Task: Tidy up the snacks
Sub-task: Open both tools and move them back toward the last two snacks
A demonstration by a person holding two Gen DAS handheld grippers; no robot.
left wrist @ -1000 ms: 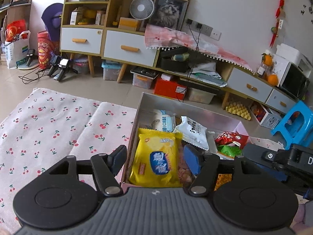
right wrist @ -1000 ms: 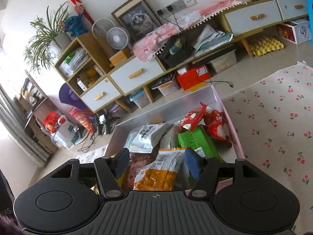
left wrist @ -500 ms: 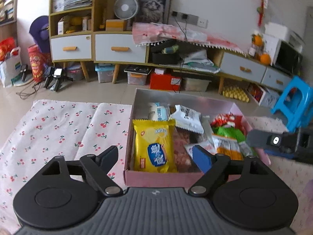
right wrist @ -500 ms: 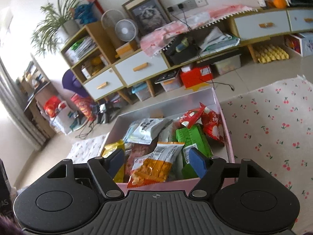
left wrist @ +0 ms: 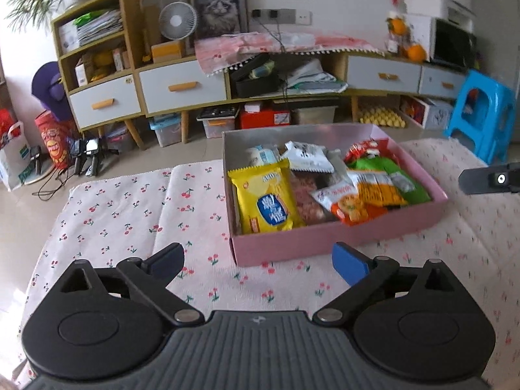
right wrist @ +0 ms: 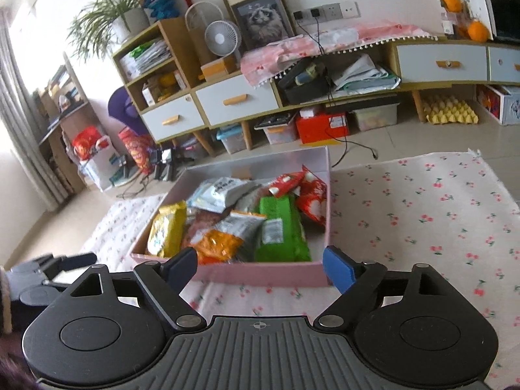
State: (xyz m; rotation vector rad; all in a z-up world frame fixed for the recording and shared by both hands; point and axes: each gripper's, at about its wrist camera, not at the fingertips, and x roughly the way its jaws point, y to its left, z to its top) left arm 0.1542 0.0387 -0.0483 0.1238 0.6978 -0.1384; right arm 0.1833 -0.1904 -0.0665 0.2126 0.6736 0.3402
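A pink box (left wrist: 338, 237) (right wrist: 260, 274) sits on the cherry-print cloth, full of snack packets. Among them are a yellow packet (left wrist: 266, 201) (right wrist: 165, 230), an orange packet (left wrist: 364, 195) (right wrist: 221, 243), a green packet (left wrist: 390, 175) (right wrist: 279, 227), a white packet (left wrist: 307, 157) and red packets (right wrist: 308, 195). My left gripper (left wrist: 258, 260) hovers over the cloth just in front of the box, jaws opening wide, nothing between them. My right gripper (right wrist: 260, 263) is at the box's near wall, jaws opening, nothing held. One finger (left wrist: 490, 178) of the right gripper shows at the edge of the left wrist view.
The cherry-print cloth (left wrist: 130, 214) (right wrist: 422, 214) spreads to both sides of the box. Behind stand a low cabinet with drawers (left wrist: 182, 87), a fan (left wrist: 177, 21), storage bins on the floor and a blue stool (left wrist: 484, 113).
Both grippers have pulled back from over the box and their jaws have spread. Both views have rolled closer to level. The snacks stay in the box.
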